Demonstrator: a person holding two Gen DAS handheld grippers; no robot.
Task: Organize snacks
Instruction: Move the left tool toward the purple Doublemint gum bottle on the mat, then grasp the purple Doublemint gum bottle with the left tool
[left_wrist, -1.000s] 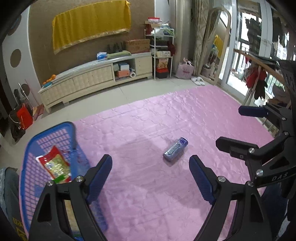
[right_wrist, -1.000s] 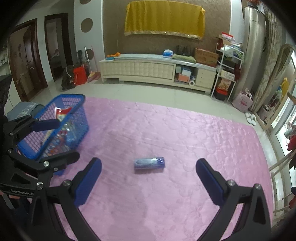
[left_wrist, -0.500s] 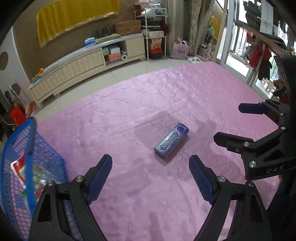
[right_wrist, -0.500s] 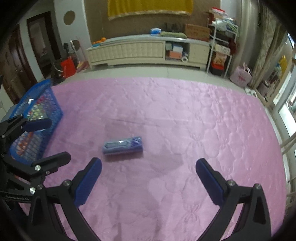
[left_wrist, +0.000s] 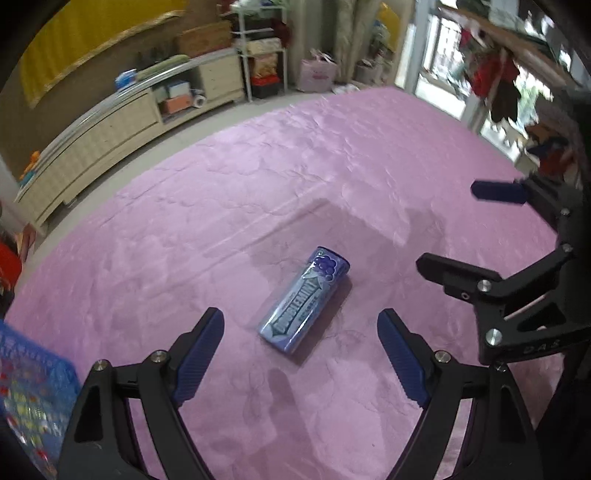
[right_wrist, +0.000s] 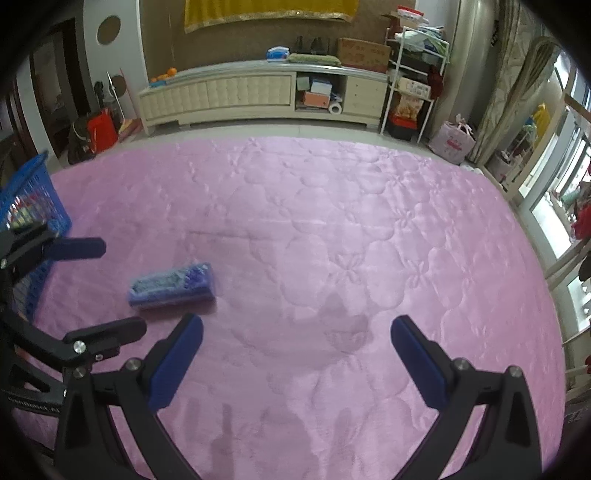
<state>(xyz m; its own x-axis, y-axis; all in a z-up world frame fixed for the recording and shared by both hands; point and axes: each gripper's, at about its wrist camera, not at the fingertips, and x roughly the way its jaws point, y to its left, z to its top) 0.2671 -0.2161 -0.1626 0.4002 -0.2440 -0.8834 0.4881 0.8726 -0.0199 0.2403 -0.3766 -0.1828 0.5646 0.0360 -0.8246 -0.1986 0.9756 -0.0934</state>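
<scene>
A purple Doublemint gum box (left_wrist: 303, 298) lies flat on the pink quilted mat (left_wrist: 258, 192). My left gripper (left_wrist: 300, 325) is open and empty, low over the mat, with the box just ahead between its fingers. The box also shows in the right wrist view (right_wrist: 172, 285), ahead and to the left. My right gripper (right_wrist: 295, 332) is open and empty over bare mat, to the right of the box. A blue basket (right_wrist: 27, 195) holding snack packets stands at the mat's left edge; it also shows in the left wrist view (left_wrist: 33, 391).
A long cream cabinet (right_wrist: 258, 94) runs along the far wall beyond the mat. A white shelf rack (right_wrist: 410, 81) and a pink bag (right_wrist: 452, 142) stand at the back right. A red bag (right_wrist: 101, 131) sits at the back left.
Both grippers have moved down and forward toward the mat. The gum box now lies close in front of my left gripper. The basket has slid to the left edge of both views.
</scene>
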